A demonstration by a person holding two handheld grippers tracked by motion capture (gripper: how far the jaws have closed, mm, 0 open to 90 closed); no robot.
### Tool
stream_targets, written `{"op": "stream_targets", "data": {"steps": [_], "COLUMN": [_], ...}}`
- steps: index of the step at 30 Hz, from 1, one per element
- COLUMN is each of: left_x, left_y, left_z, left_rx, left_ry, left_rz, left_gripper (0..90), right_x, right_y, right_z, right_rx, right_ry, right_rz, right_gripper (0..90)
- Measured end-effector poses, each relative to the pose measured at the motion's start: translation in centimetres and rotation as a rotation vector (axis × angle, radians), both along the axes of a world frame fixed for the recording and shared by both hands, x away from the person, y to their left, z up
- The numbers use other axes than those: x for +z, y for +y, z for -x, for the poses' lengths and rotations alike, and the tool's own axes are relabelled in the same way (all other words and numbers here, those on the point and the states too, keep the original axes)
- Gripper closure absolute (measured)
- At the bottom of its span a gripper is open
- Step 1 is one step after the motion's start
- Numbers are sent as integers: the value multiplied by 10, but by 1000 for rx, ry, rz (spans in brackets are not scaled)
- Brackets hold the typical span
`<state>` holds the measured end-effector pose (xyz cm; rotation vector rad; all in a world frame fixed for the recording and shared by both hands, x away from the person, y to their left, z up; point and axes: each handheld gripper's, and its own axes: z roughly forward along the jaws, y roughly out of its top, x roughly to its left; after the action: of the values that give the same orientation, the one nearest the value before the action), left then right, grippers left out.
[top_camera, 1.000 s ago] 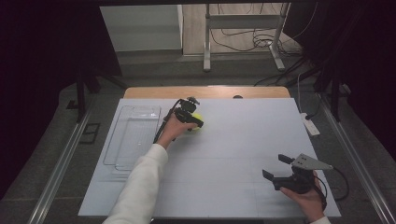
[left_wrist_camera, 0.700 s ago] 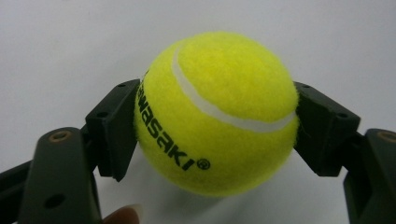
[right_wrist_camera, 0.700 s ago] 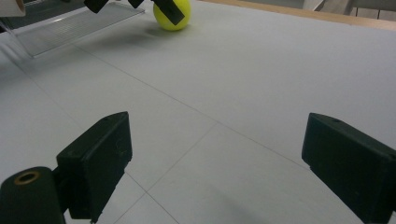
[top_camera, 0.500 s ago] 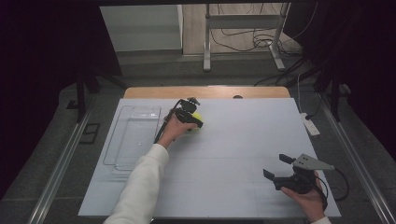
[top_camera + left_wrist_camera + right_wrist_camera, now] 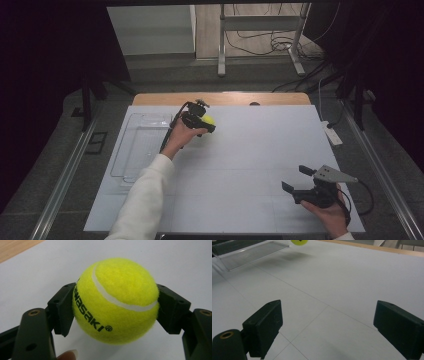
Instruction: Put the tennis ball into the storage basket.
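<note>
My left tongs (image 5: pixel 115 312) are clamped on the fuzzy yellow tennis ball (image 5: pixel 115 300), at the far side of the white desk (image 5: pixel 250 160) beside the clear plastic tray (image 5: pixel 142 145). The grasp looks done; placing it remains. My right tongs (image 5: pixel 327 325) rest apart, empty.

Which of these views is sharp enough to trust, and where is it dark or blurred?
Left gripper view: tennis ball evenly lit, felt and lettering sharp. Right gripper view: jaws slightly soft, a shadow under the ball. High view: white table bright, surroundings nearly black, right gripper small.
</note>
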<state>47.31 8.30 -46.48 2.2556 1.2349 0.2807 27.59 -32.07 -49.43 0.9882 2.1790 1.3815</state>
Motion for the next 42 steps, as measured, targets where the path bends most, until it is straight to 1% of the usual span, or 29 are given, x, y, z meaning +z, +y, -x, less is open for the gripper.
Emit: {"op": "stream_targets", "data": {"steps": [1, 3, 4, 5, 6, 11, 12, 14, 15, 16, 17, 18, 19, 21, 24, 25, 28, 31, 36, 42], "left_x": [2, 5, 5, 7, 7, 15, 16, 19, 22, 22, 23, 24, 24, 26, 31, 31, 34, 36, 36, 35], "left_y": [1, 4, 4, 6, 6, 17, 21, 29, 35, 35, 39, 46, 46, 52, 63, 63, 72, 80, 85, 89], "left_z": [2, 6, 6, 10, 10, 25, 30, 35, 40, 40, 43, 49, 49, 55, 65, 65, 74, 82, 87, 88], "left_rx": [-4, -8, -8, -14, -14, -27, -25, -23, -17, -17, -13, -6, -6, -1, 5, 5, 8, 19, 18, 31], "left_ry": [-4, -14, -14, -22, -22, -56, -66, -74, -88, -88, -94, -106, -106, -123, -150, -150, -176, -197, -211, -224], "left_rz": [3, 22, 22, 36, 36, 74, 89, 116, 134, 134, 147, 170, 170, 187, 225, 225, 258, 282, 295, 294], "left_gripper": [267, 267, 267, 267, 267, 266, 266, 266, 266, 266, 266, 266, 266, 266, 266, 266, 266, 266, 266, 266], "right_x": [0, 0, 0, 0, 0, 0, 0, 0, 0, -1, -1, -1, -1, -1, -2, -2, -1, -1, -1, -2], "right_y": [0, 1, 1, 1, 1, 2, 3, 3, 3, 2, 3, 3, 3, 4, 5, 5, 5, 6, 6, 6], "right_z": [0, 0, 0, 0, 0, 0, 0, 0, -1, -1, -1, -1, -1, -2, -3, -3, -2, -2, -3, -3], "right_rx": [1, 1, 1, 0, -1, -1, 0, 1, 0, 0, -1, -2, -2, -1, -1, -1, 1, -2, -1, -1], "right_ry": [0, -1, -1, -1, 0, 3, 2, 0, 2, 6, 6, 6, 6, 7, 11, 11, 11, 12, 13, 12], "right_rz": [1, 3, 3, 2, 2, 8, 9, 6, 6, 6, 7, 8, 8, 3, 8, 8, 8, 10, 12, 18], "right_gripper": [91, 91, 91, 91, 91, 91, 91, 91, 91, 91, 91, 91, 91, 91, 91, 91, 91, 91, 91, 92]}}
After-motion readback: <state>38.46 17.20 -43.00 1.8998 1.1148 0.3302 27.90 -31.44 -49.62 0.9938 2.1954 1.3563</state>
